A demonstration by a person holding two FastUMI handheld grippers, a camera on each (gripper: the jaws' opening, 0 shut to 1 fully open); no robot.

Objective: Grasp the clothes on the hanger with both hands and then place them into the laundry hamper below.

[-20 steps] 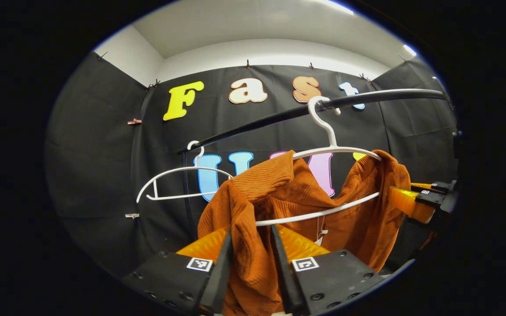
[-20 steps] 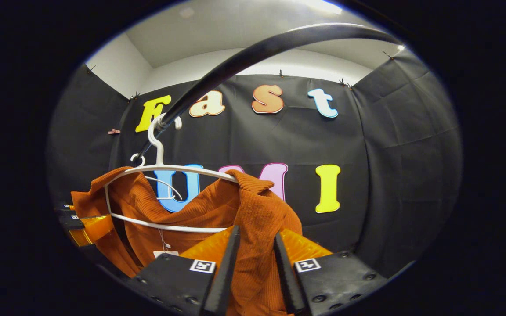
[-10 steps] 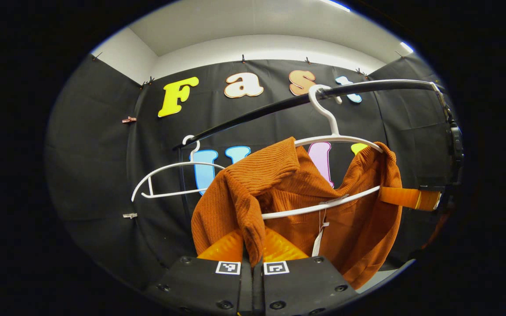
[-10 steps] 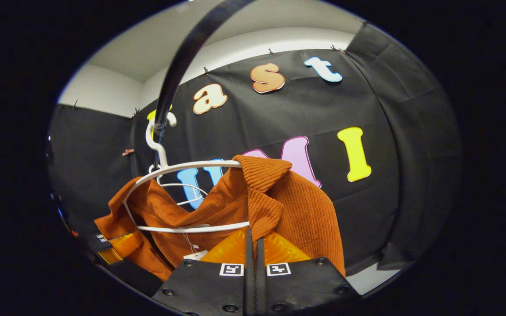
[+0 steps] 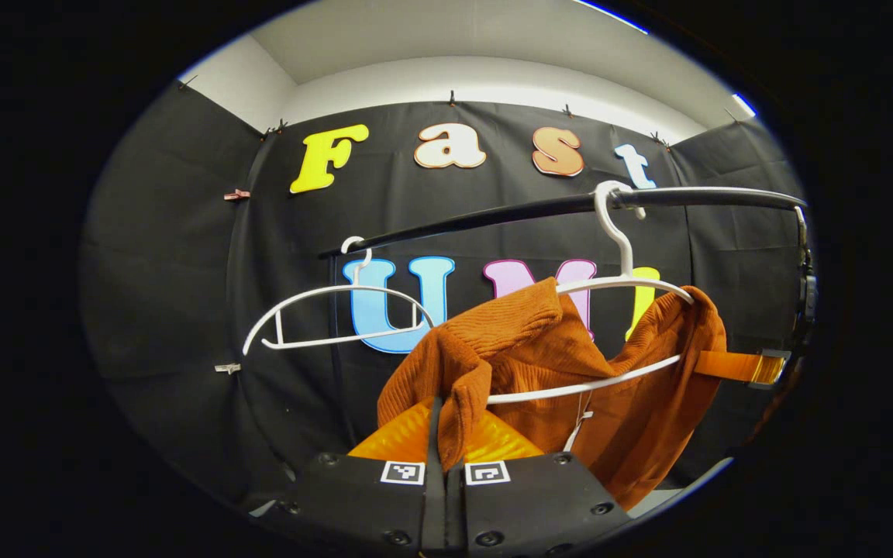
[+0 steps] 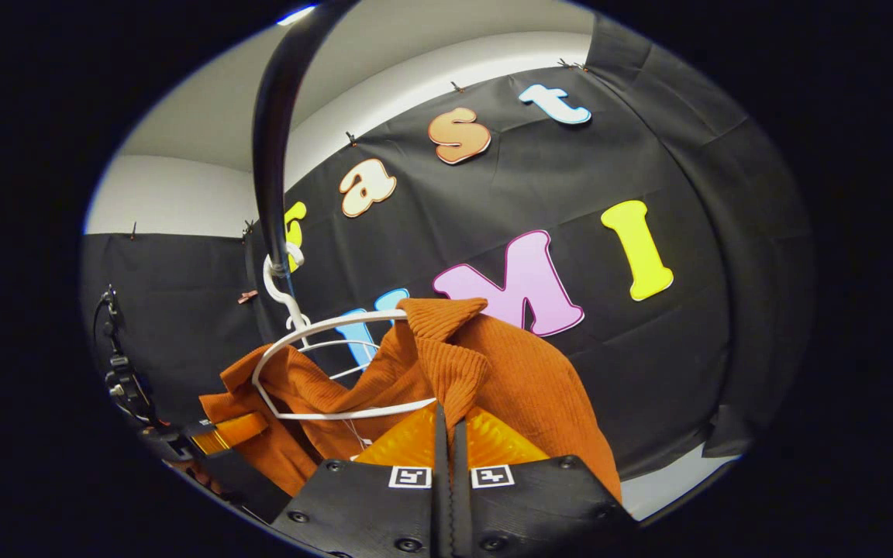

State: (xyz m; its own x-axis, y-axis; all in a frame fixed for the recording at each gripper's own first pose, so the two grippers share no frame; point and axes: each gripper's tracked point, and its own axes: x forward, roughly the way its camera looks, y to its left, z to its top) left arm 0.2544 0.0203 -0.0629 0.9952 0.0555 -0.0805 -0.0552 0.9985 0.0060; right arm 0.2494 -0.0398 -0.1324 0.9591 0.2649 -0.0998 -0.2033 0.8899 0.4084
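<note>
A rust-orange ribbed knit top (image 5: 539, 349) hangs on a white hanger (image 5: 625, 283) hooked over a black rail (image 5: 493, 219). My left gripper (image 5: 446, 422) is shut on the top's left shoulder, the knit pinched between its fingers. In the right gripper view the same top (image 6: 493, 372) drapes over the hanger (image 6: 322, 325), and my right gripper (image 6: 450, 422) is shut on its right shoulder. The right gripper (image 5: 741, 366) also shows far right in the left gripper view, at the top's other side. The left gripper (image 6: 222, 434) appears low left in the right gripper view.
A second, bare white hanger (image 5: 330, 314) hangs on the rail to the left of the clothed one. The rail (image 6: 272, 132) curves overhead in the right gripper view. Black cloth walls close in behind and at both sides. A cable clamp (image 6: 117, 372) sits at far left.
Both grippers went from open around the top's shoulders to shut on the knit. The top and its hanger have since slid right along the rail, and the right gripper has tilted.
</note>
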